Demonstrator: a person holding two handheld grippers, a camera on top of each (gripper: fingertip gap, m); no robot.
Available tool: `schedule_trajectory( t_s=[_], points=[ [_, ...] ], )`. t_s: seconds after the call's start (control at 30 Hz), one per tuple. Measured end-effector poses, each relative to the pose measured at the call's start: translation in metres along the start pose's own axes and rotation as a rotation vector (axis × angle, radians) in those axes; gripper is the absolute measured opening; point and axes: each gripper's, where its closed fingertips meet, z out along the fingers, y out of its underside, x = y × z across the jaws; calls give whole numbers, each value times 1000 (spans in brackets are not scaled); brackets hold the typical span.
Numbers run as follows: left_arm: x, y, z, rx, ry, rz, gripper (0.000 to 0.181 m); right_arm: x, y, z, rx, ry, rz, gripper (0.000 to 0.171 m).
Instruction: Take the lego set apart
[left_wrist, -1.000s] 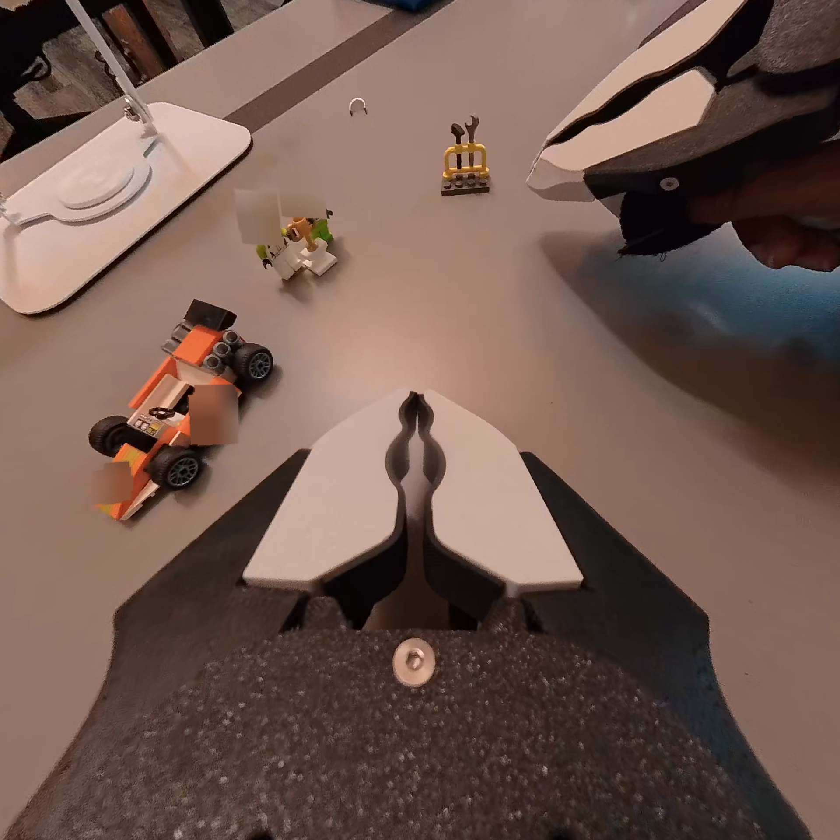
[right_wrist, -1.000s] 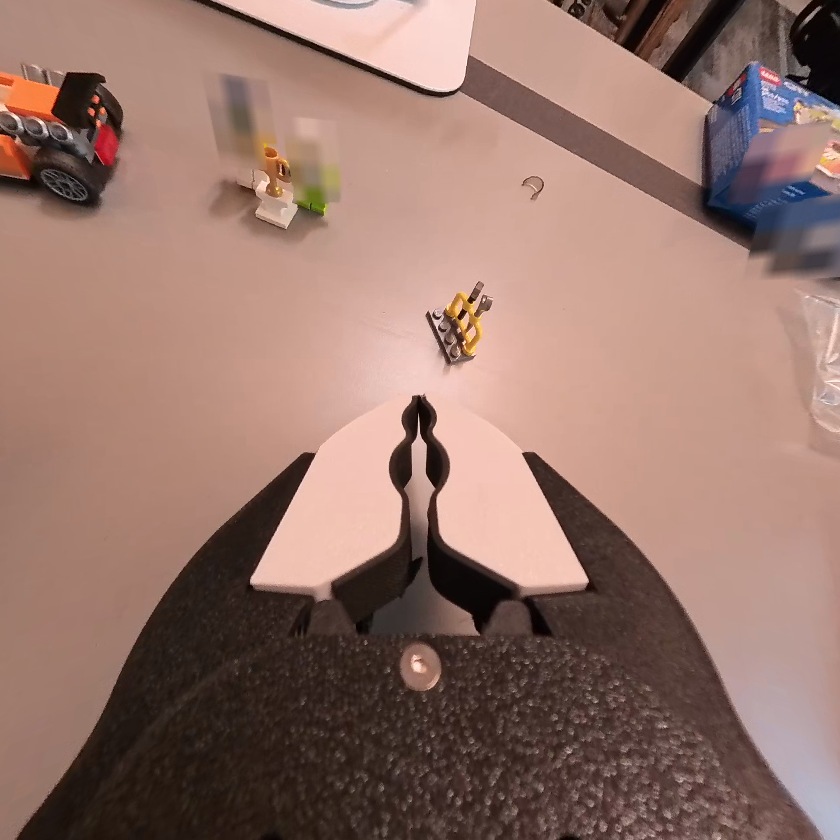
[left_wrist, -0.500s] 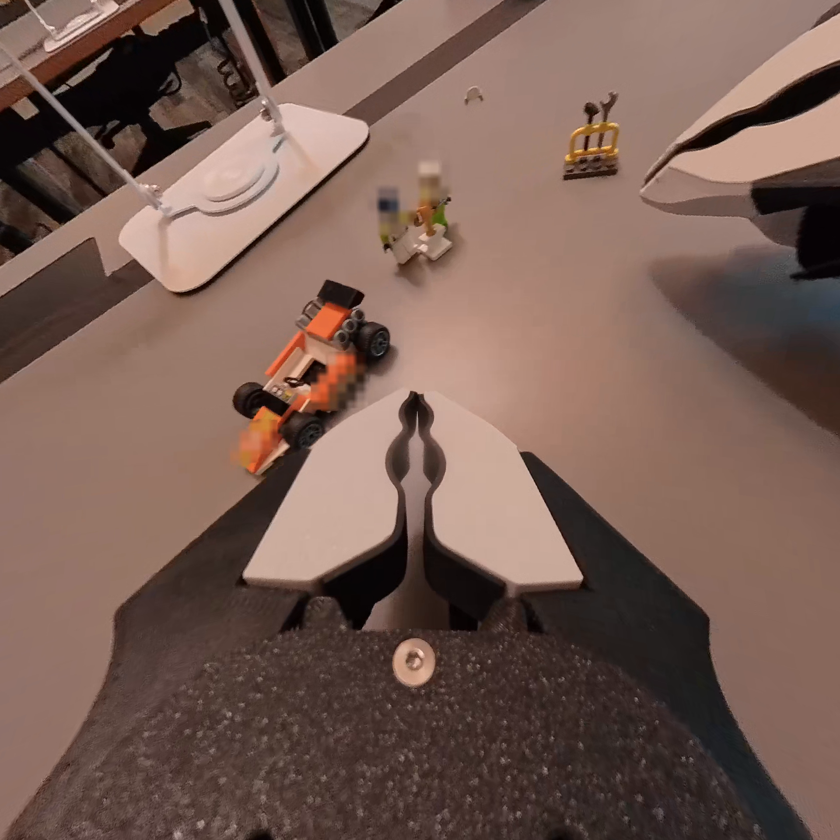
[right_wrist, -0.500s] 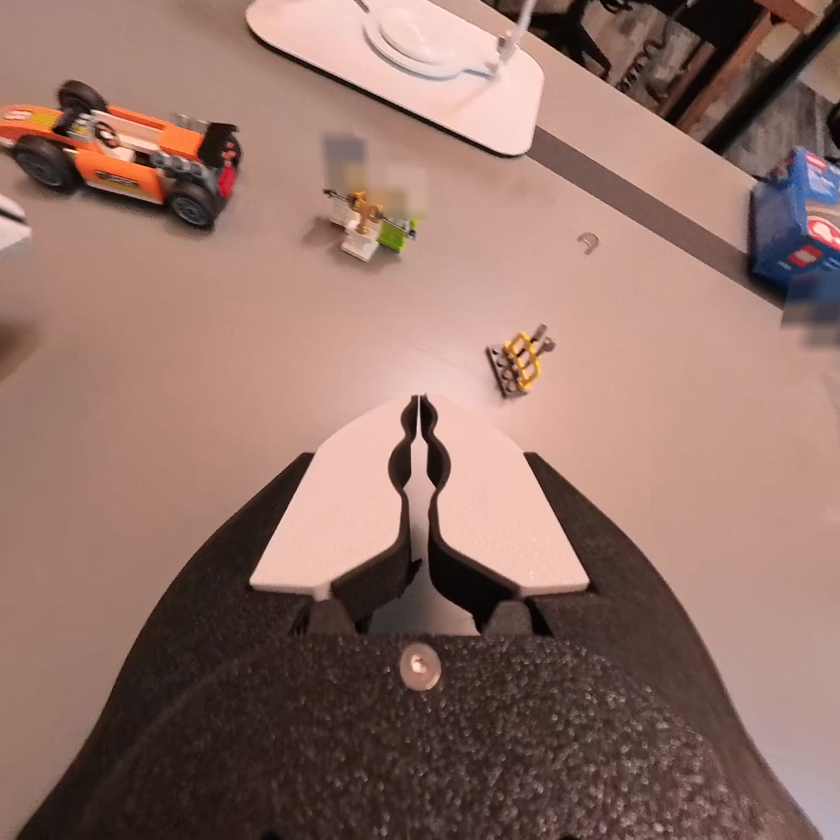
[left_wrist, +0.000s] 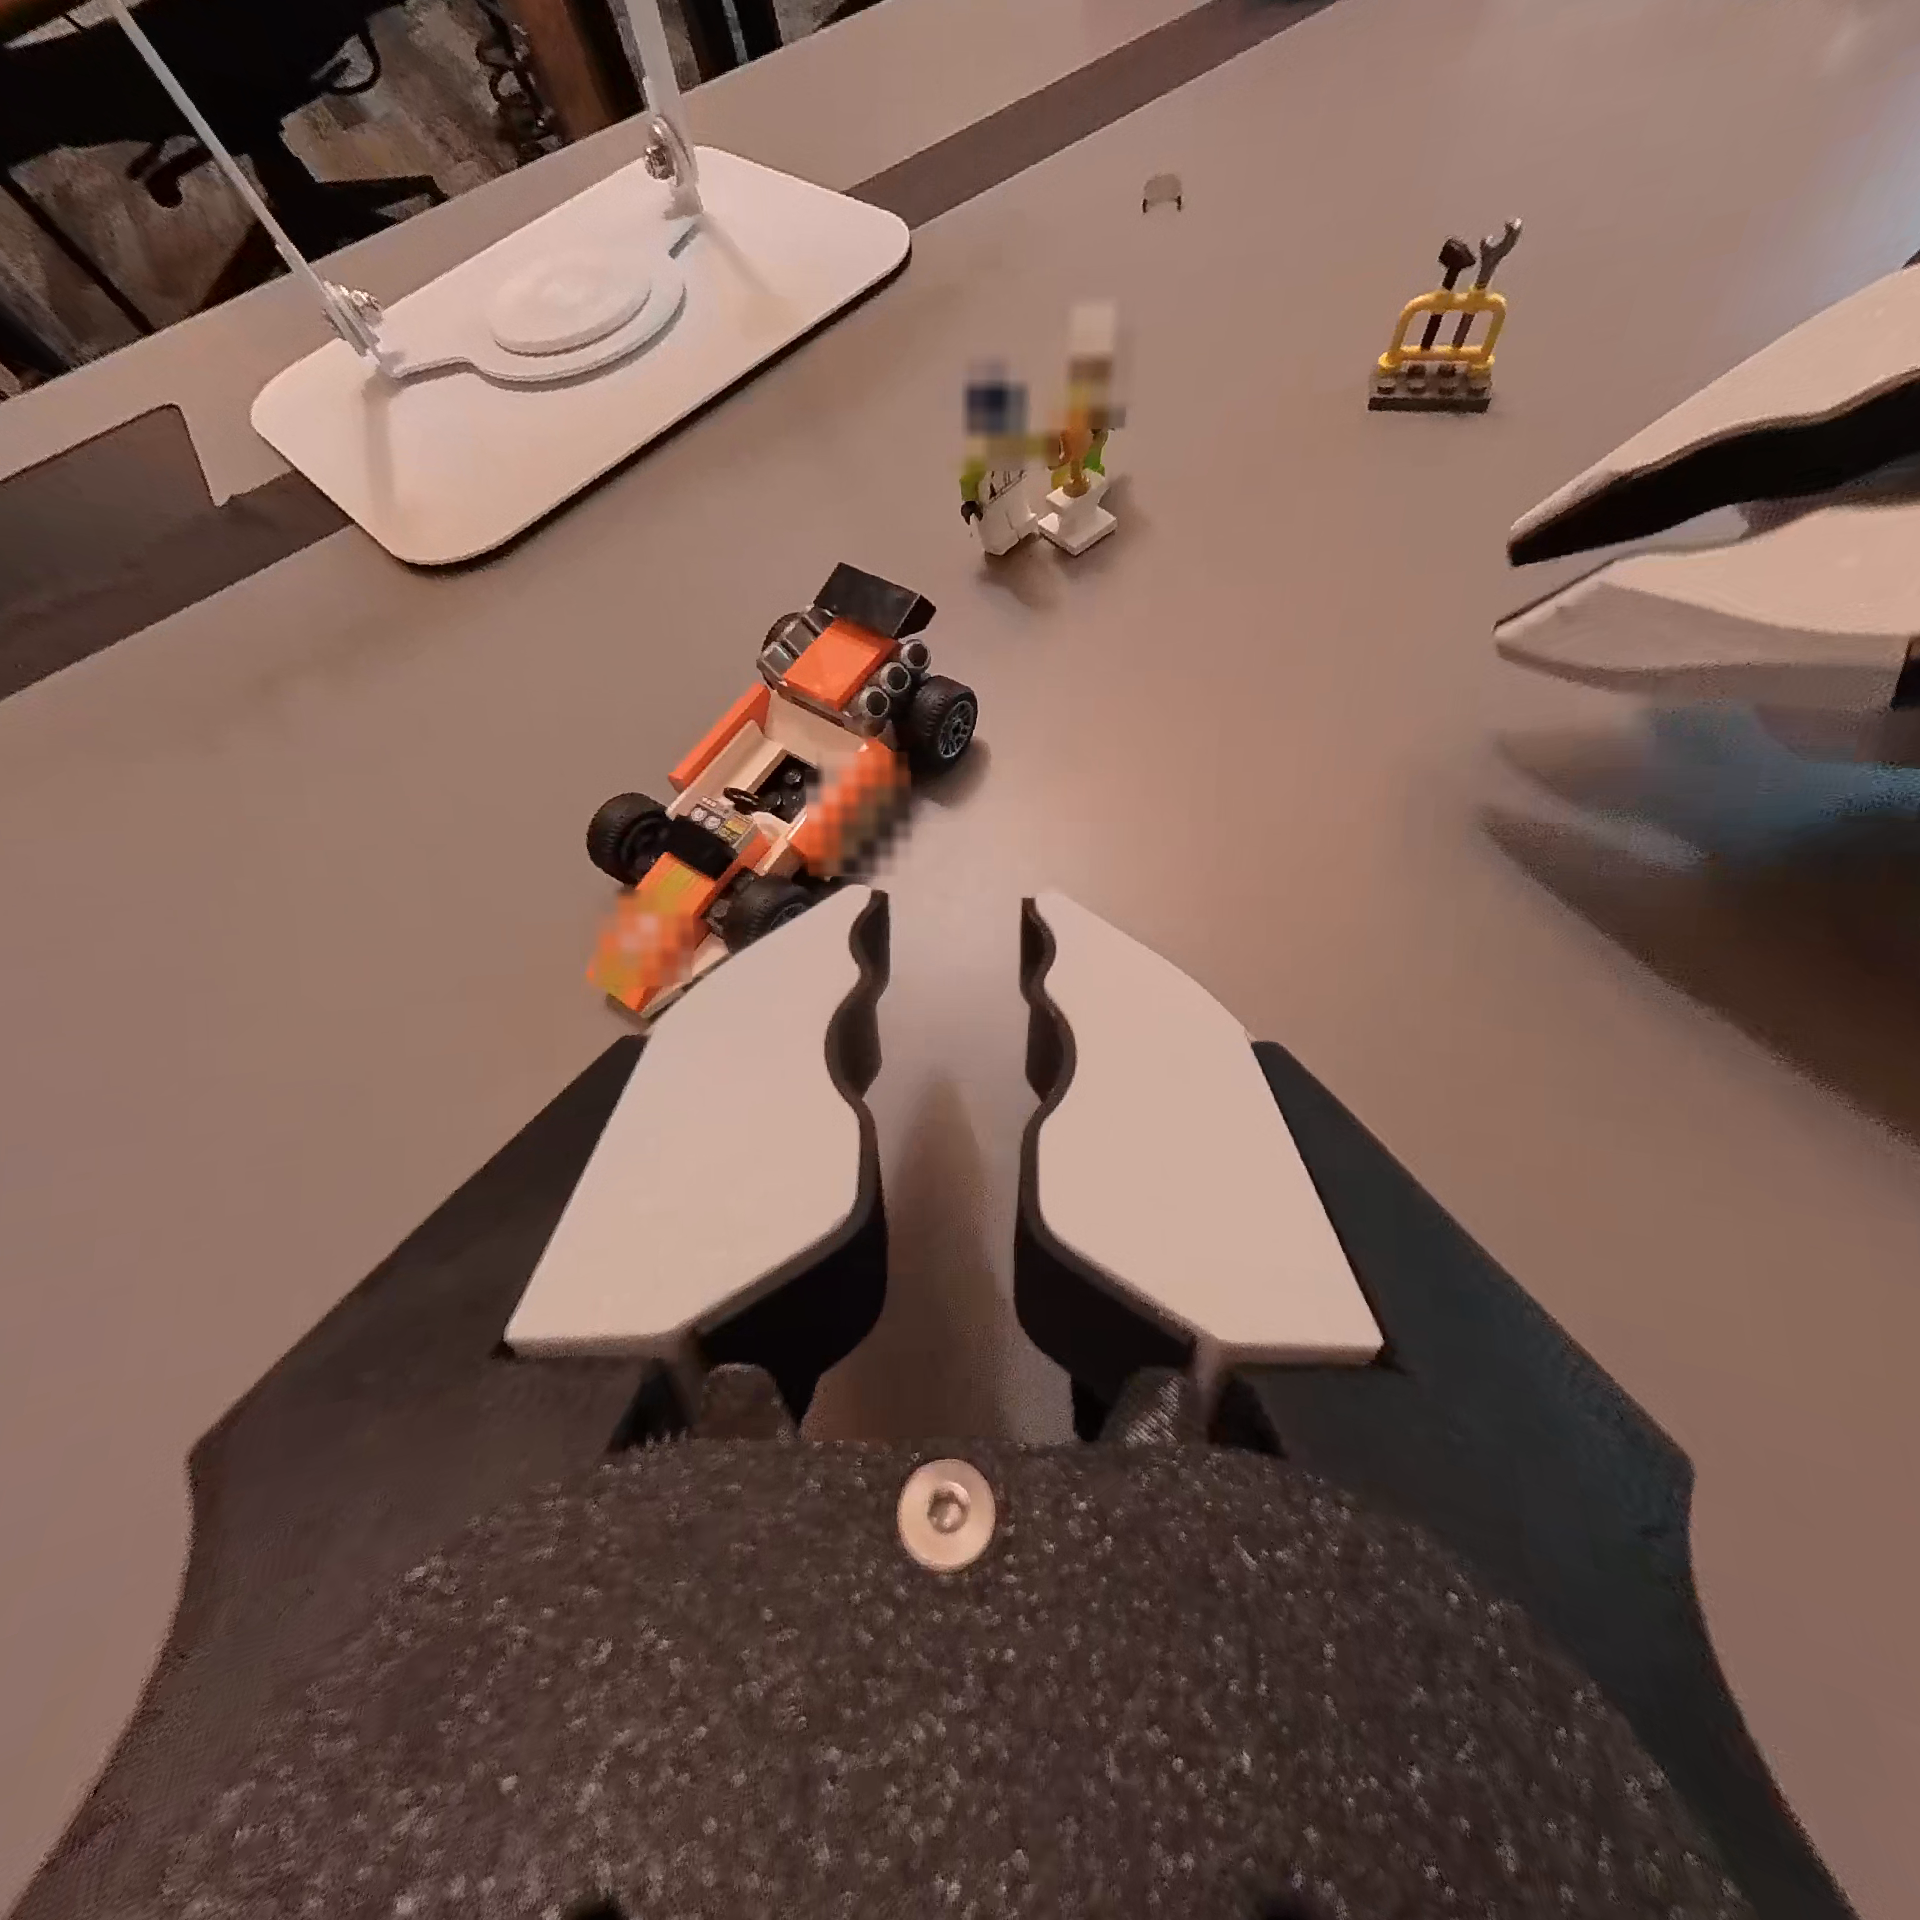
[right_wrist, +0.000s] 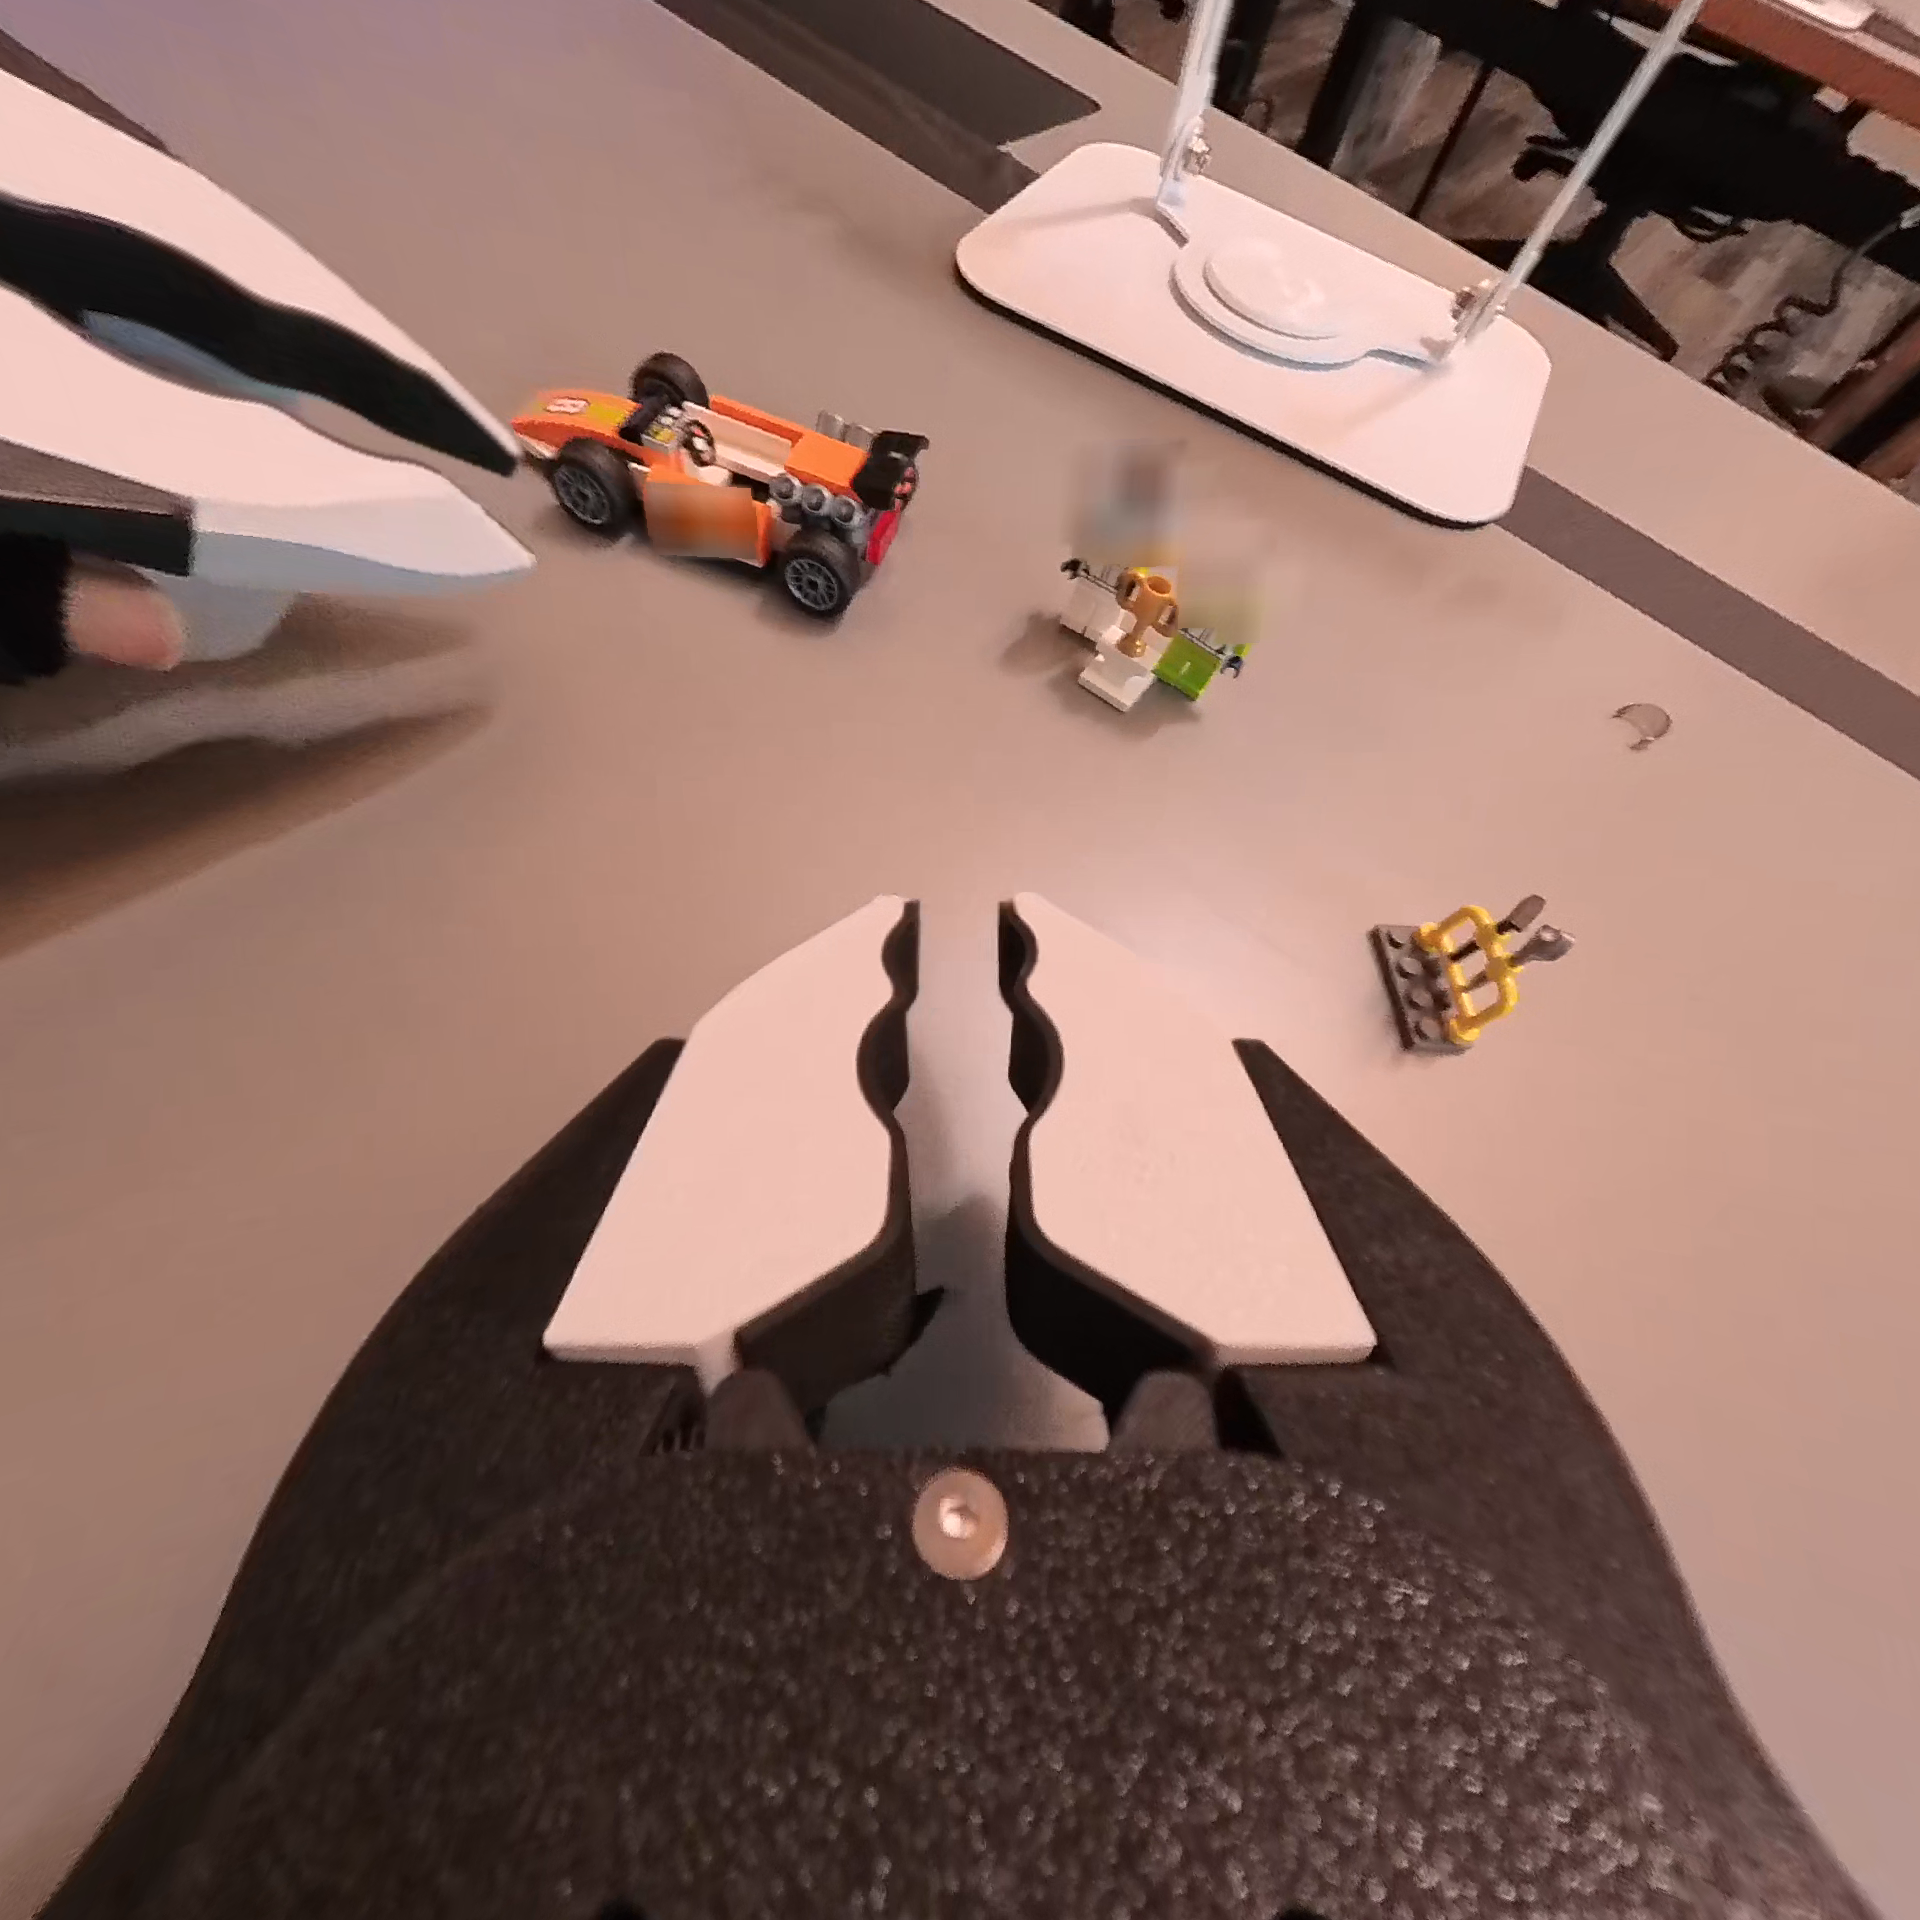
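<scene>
An orange and white lego race car (left_wrist: 790, 769) stands on the grey table just beyond my left gripper (left_wrist: 954, 914), slightly to its left. The left gripper is open and empty. In the right wrist view the car (right_wrist: 727, 483) sits at upper left, with the left gripper (right_wrist: 509, 509) next to its nose. My right gripper (right_wrist: 958, 914) is open a little and empty, well short of the car. It shows at the right edge of the left wrist view (left_wrist: 1517, 592). Two minifigures with a small gold trophy (left_wrist: 1039, 488) (right_wrist: 1143, 623) stand behind the car.
A yellow lego tool rack on a dark plate (left_wrist: 1439, 348) (right_wrist: 1460, 977) stands apart to the right. A white stand base with clear rods (left_wrist: 582, 343) (right_wrist: 1268, 322) is at the back. A tiny clear clip (left_wrist: 1162, 192) (right_wrist: 1642, 724) lies near a dark table seam. The tips of one gripper are about 12 cm away from the tips of the other. My right tips are roughly 25 cm from the tiny clear clip (left_wrist: 1162, 192). Seen from the right wrist view (right_wrist: 1644, 724) as well.
Both grippers have opened from shut. Both have swung toward the race car, which now sits closer to the left gripper's tips.
</scene>
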Motion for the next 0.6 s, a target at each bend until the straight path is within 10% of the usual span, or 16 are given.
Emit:
schedule_trajectory(
  t_s=[0.6],
  points=[
    [-38,-97,40,134,-11,85,0,77,-107,1,308,81,-23,0]
  ],
)
